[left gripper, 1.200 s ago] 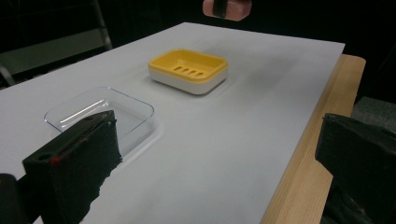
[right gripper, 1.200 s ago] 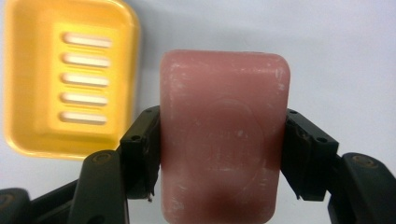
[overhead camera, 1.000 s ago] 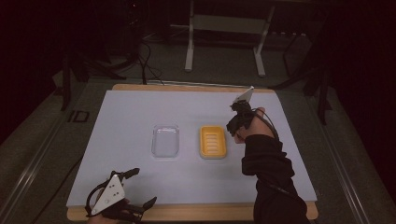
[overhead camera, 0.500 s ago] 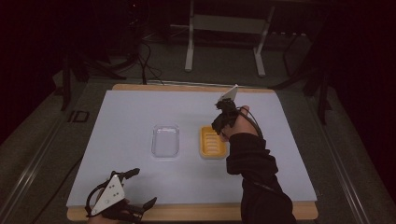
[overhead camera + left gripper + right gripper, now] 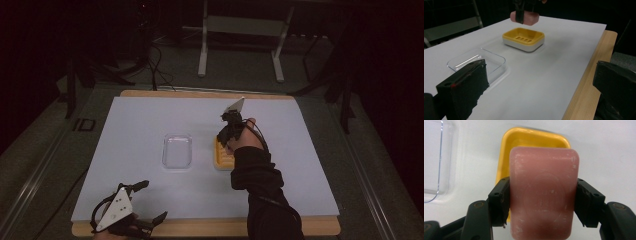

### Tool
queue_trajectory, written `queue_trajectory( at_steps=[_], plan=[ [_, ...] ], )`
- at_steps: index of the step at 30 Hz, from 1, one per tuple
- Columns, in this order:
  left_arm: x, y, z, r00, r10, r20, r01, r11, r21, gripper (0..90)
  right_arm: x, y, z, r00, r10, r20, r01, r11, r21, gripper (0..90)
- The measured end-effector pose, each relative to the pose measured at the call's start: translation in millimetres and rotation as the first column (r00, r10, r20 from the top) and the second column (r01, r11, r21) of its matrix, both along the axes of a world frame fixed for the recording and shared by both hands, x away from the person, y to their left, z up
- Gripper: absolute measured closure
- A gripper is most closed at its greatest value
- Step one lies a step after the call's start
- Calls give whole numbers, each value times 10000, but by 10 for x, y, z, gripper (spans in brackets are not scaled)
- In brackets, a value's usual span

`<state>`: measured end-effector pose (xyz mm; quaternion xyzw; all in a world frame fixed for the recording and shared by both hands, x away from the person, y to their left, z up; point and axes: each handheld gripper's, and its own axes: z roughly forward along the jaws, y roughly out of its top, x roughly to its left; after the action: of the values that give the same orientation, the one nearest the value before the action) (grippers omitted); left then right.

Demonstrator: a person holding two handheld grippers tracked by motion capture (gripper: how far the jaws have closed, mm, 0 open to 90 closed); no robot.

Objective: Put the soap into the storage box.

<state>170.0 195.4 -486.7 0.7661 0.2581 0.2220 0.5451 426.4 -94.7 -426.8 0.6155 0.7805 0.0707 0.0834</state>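
Note:
My right gripper (image 5: 541, 205) is shut on a pink bar of soap (image 5: 544, 195), its jaws pressing on the bar's two long sides. The soap (image 5: 527, 18) hangs a little above a yellow soap dish (image 5: 523, 38) that sits right of the table's middle; the dish (image 5: 534, 138) lies directly under the bar. From above, the right gripper (image 5: 226, 136) points down over the dish (image 5: 222, 157). My left gripper (image 5: 145, 202) rests open at the table's near left corner with nothing between its jaws.
A clear plastic tray (image 5: 177, 151) lies just left of the dish, also seen as the clear tray (image 5: 477, 61) close ahead of the left jaws. A white sheet (image 5: 150, 120) covers the wooden table, whose bare near edge (image 5: 589, 75) shows.
The right hand has carried the soap leftward and down, from beside the dish's right edge to above it. The left gripper has stayed put.

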Motion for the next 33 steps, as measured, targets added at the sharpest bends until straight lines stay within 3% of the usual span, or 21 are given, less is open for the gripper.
queue_trajectory(
  at_steps=[12, 19, 33],
  plan=[
    [-1, 2, 1, 10000, -50, 1, 50, 10000, 14, 2, 21, 49, -212, 9996, -200, 199, 195, 9995, 263, 372],
    [-1, -2, -2, 10000, -62, -29, 62, 10000, 14, 2, 46, 33, -348, 9992, -389, 23, 387, 9974, 605, 373],
    [0, 0, -4, 10000, -79, -29, 79, 9999, 63, 2, 80, 37, -569, 9983, -446, -381, 464, 9977, 489, 371]
  ],
)
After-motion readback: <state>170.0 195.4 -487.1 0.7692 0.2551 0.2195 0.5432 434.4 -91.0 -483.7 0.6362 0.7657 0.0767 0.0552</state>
